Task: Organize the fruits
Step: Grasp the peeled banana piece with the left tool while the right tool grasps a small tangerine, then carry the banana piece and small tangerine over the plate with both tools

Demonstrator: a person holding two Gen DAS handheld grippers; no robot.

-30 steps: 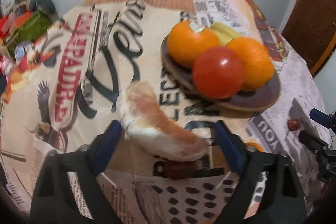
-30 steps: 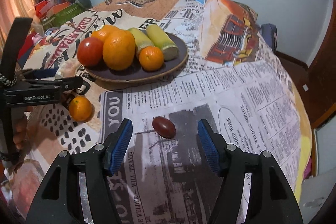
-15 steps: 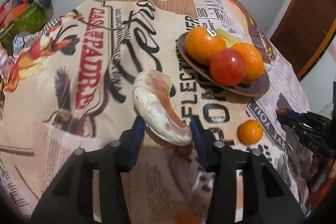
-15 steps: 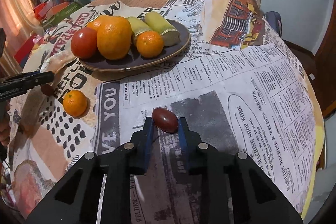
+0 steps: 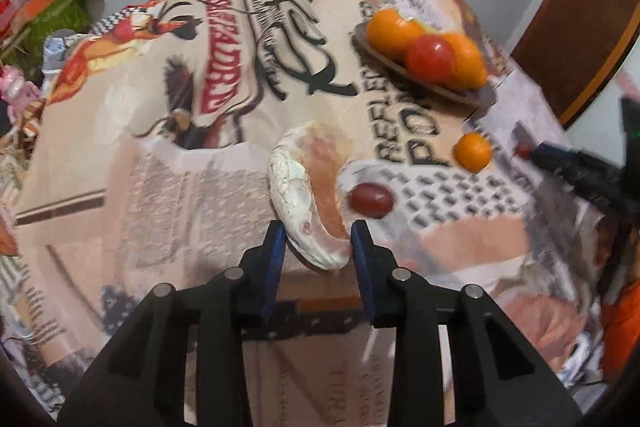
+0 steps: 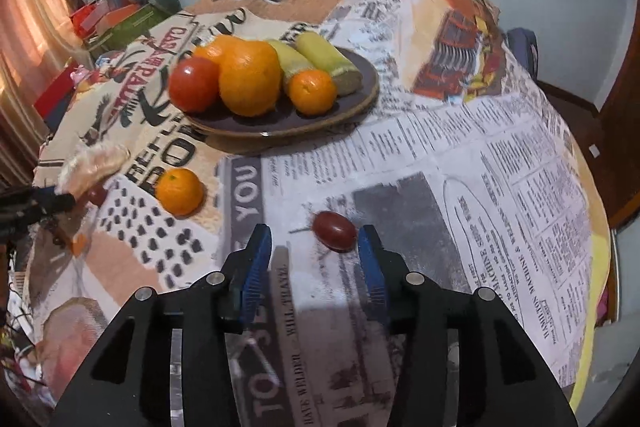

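Note:
My left gripper (image 5: pixel 318 237) is shut on a pale pink-and-white peeled fruit segment (image 5: pixel 308 191) and holds it above the table; it also shows in the right wrist view (image 6: pixel 94 163). A dark red grape (image 5: pixel 370 201) lies on the cloth just right of it. My right gripper (image 6: pixel 316 251) is partly open around a second dark red grape (image 6: pixel 334 231), which lies on the newspaper close to the right finger. A dark plate (image 6: pixel 360 99) holds oranges, a tomato (image 6: pixel 194 83) and two green pieces. A small loose orange (image 6: pixel 178 191) lies in front of the plate.
The round table carries a printed cloth and newspaper (image 6: pixel 500 187). Cluttered boxes and bags (image 6: pixel 112 15) stand at the far left by a curtain. A brown door (image 5: pixel 580 27) is at the right. The table edge drops off at the right.
My left gripper lifted and pulled back with the fruit segment, uncovering a grape beneath it. My right gripper, nearly closed around its grape half a second ago, has opened wider; the grape remains on the newspaper.

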